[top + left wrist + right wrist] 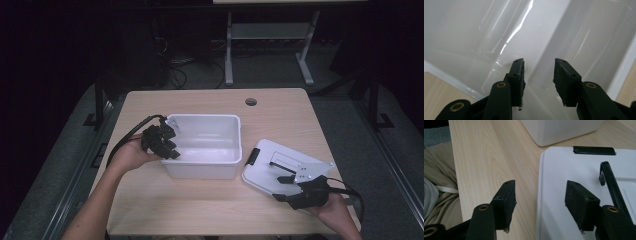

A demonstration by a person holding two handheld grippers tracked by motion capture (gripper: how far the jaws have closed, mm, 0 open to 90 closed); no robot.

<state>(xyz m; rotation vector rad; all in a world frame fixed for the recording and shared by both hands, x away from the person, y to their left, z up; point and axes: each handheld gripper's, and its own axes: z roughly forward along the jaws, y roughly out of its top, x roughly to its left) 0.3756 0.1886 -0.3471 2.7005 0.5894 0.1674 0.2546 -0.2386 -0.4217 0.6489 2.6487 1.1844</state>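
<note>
Here the white bin [207,145] stands open at the middle of the worktop [280,107], and its lid [280,167] lies flat just to the right of it, near but apart, black handle [282,171] upward.

Risks first. Your right hand-held gripper [295,192] straddles the lid's near edge, one jaw over bare wood and the other over white plastic. If you close from this angle, the pads may skate off the thin, smooth rim and push the lid along the worktop, or tip it so that it swings when lifted. A grip far from the handle would also leave the lid hanging unevenly, and it could strike the bin's wall on the way over. Your left hand-held gripper [167,150] hangs over the bin's left wall; a careless push there could shift the bin away from the lid, and jaws left inside would block the lid from seating.

Now the jaws. In the right gripper view, the right hand-held gripper [539,202] stands wide apart and holds nothing; whether the pads touch the lid cannot be told. In the left gripper view, the left hand-held gripper [539,80] is parted by a moderate gap, points down into the glossy interior of the bin [486,32], and grips nothing; contact with the wall cannot be told.
</note>
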